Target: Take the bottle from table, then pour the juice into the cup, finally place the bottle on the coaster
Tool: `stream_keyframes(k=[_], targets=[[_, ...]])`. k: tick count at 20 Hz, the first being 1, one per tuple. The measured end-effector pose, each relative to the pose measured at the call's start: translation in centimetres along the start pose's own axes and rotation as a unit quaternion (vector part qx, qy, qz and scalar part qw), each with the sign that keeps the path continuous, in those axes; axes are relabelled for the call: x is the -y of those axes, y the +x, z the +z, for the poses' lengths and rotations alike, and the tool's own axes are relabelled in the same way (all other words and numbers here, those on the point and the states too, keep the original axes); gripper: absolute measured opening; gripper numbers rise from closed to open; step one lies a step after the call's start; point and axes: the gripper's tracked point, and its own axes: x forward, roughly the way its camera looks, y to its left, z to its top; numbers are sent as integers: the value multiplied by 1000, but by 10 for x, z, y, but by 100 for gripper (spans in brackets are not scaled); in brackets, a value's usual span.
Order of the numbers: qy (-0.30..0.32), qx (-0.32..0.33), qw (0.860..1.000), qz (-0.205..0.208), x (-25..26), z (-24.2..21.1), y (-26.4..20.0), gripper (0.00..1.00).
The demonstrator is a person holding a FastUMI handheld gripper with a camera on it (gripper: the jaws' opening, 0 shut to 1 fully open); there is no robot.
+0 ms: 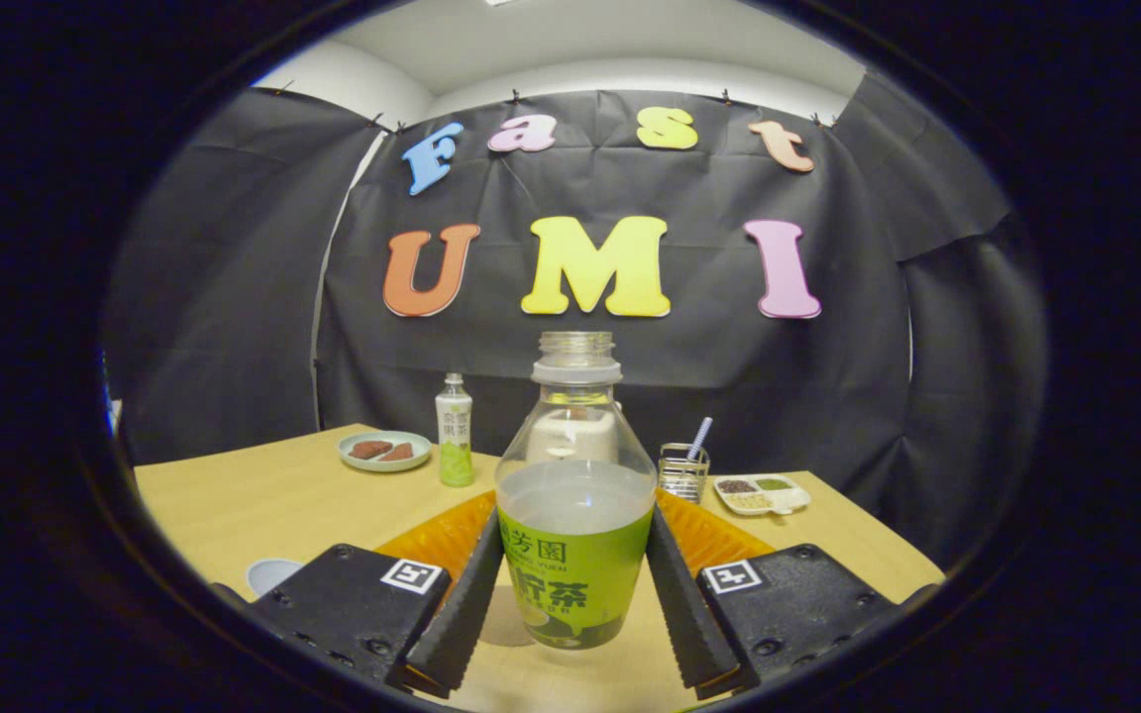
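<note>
Taking the bottle [575, 495] as landmark: far to its left and behind stand a small plate [384, 451] and a second bottle [454, 431], well apart from it, probably only as clutter. The gripper [575, 594] has its two fingers [462, 609] clamped on the bottle's green label, low on the body, which I judge gives a steady hold for pouring. The bottle stands upright on the desk [254, 505], uncapped, clear, about half full of pale juice. Behind it lies an orange mat [447, 535]; right of it, further back, a wire holder [681, 473] and a tray [761, 493].
</note>
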Motion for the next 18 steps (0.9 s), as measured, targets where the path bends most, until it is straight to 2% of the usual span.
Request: stream_keyframes(k=[7, 13, 18], targets=[[10, -7, 999, 30, -36, -17, 37, 82], [34, -64, 997, 18, -34, -64, 65, 84], [37, -69, 997, 24, -34, -64, 61, 84]])
